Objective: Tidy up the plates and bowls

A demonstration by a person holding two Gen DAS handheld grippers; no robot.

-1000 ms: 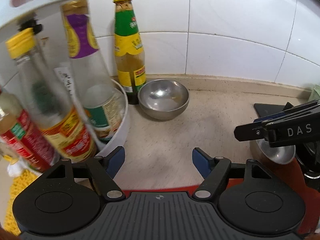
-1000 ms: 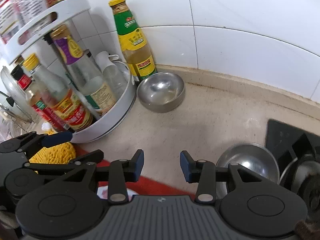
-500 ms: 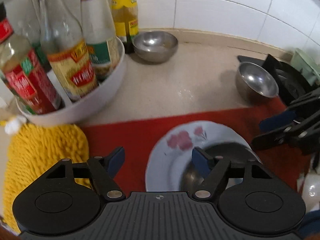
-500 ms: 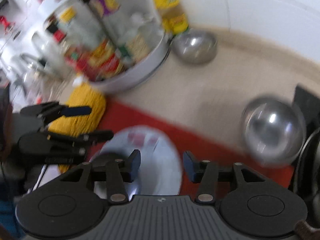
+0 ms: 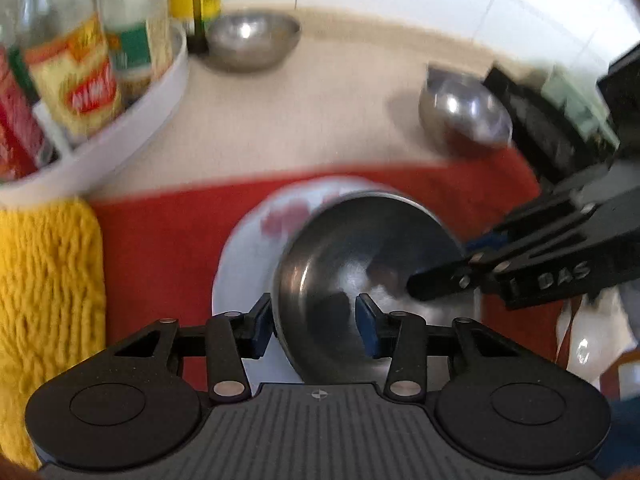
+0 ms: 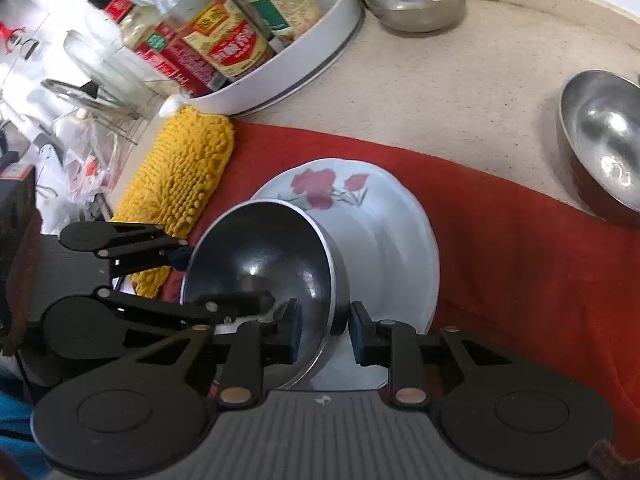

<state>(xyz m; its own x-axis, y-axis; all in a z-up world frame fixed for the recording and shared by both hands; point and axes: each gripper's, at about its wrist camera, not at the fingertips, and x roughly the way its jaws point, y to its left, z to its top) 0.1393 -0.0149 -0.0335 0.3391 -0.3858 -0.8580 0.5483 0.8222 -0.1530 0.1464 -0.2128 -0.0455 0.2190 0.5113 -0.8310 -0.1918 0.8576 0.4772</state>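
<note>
— Straddling what, were our fingers?
— Both grippers, left gripper (image 5: 315,322) and right gripper (image 6: 325,331), stood open astride the steel bowl's (image 6: 260,264) rim, atop the floral plate (image 6: 384,240) on the red mat (image 6: 520,248).

A beige counter (image 6: 460,92) is seen, on which a red cloth (image 6: 520,248), a yellow mat (image 6: 184,172), a white bottle tray (image 6: 304,52) and two steel bowls (image 6: 416,0) (image 6: 604,140) are laid.
</note>
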